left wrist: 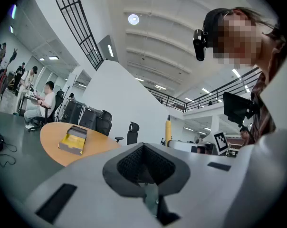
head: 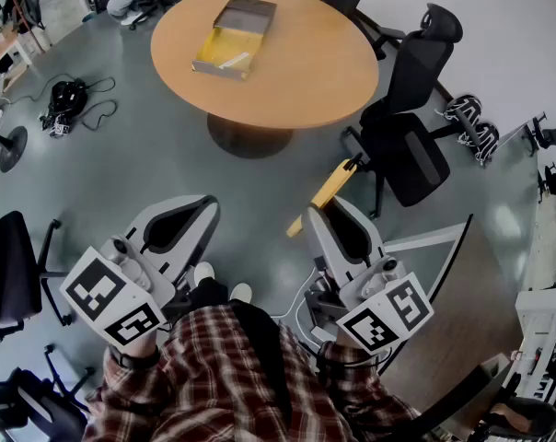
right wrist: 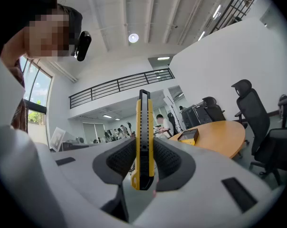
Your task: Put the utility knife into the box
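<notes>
The utility knife (head: 327, 191) is yellow and black and sticks forward out of my right gripper (head: 320, 214), whose jaws are shut on its handle. In the right gripper view the knife (right wrist: 144, 141) stands upright between the dark pads. The box (head: 230, 40) lies open on the round wooden table (head: 296, 76), its yellow inside showing and its grey lid folded back. It also shows far off as the box (left wrist: 73, 140) and the box (right wrist: 188, 136). My left gripper (head: 202, 208) is shut with nothing in it and is held low by the person's body.
A black office chair (head: 409, 127) stands right of the table, just beyond the knife's tip. Another black chair (head: 11, 267) is at the left edge. A bag with cables (head: 66, 101) lies on the grey floor at the far left. People sit at desks in the distance.
</notes>
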`<move>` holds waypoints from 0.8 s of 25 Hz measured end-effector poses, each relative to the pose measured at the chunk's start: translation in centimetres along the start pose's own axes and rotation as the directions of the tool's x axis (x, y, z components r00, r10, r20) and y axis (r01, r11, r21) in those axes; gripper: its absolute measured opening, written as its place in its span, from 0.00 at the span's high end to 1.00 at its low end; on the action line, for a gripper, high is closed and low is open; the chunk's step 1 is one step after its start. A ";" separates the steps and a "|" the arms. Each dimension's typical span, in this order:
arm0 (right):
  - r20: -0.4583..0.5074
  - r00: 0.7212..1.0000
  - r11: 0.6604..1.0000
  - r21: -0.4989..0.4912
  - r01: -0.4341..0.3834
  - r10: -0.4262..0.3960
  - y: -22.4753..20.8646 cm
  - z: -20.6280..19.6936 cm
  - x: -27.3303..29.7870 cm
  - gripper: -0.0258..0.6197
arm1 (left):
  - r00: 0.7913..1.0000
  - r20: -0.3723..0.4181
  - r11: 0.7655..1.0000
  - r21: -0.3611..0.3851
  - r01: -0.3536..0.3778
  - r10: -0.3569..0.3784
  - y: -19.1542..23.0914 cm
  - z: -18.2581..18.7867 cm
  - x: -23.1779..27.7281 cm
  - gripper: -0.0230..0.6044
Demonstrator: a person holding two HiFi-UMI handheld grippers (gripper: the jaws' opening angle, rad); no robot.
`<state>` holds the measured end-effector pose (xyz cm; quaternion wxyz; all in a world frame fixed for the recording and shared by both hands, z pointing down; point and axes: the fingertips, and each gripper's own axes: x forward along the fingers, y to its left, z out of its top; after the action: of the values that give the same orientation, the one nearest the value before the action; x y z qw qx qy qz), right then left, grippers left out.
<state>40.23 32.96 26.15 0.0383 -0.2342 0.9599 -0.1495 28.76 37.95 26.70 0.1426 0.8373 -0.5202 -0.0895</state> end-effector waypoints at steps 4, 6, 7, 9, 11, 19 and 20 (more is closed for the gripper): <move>-0.017 1.000 1.000 0.001 -0.010 0.010 -0.1 -1.1 1.5 0.77 | 1.000 0.010 1.000 -0.007 -0.020 0.021 2.0 -0.1 -0.2 0.95; -0.021 1.000 1.000 -0.004 -0.013 0.013 -0.3 -1.4 2.5 0.77 | 1.000 0.011 1.000 -0.010 -0.020 0.020 3.1 -0.3 -0.1 0.95; -0.024 1.000 1.000 -0.005 -0.012 0.012 -0.3 -1.5 3.1 0.77 | 1.000 0.009 1.000 -0.013 -0.015 0.015 3.6 -0.3 0.0 0.95; -0.030 1.000 1.000 -0.007 -0.004 0.004 -0.5 -1.6 4.6 0.77 | 1.000 0.003 1.000 -0.020 -0.004 0.004 5.0 -0.1 0.4 0.95; -0.034 0.999 1.000 -0.005 0.010 -0.011 -0.8 -1.6 6.4 0.77 | 1.000 -0.002 1.000 -0.024 0.010 -0.010 6.7 0.4 0.9 0.95; -0.019 0.998 0.998 0.001 0.060 -0.060 -2.4 1.6 18.9 0.77 | 0.998 -0.021 0.998 -0.014 0.056 -0.056 17.8 7.3 4.0 0.95; -0.014 0.998 0.998 0.000 0.063 -0.063 -2.6 1.9 20.7 0.77 | 0.998 -0.020 0.998 -0.008 0.056 -0.056 19.4 8.2 4.2 0.95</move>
<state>23.29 20.73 25.04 0.0271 -0.2633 0.9522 -0.1526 11.77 24.87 25.41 0.1484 0.8519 -0.4946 -0.0869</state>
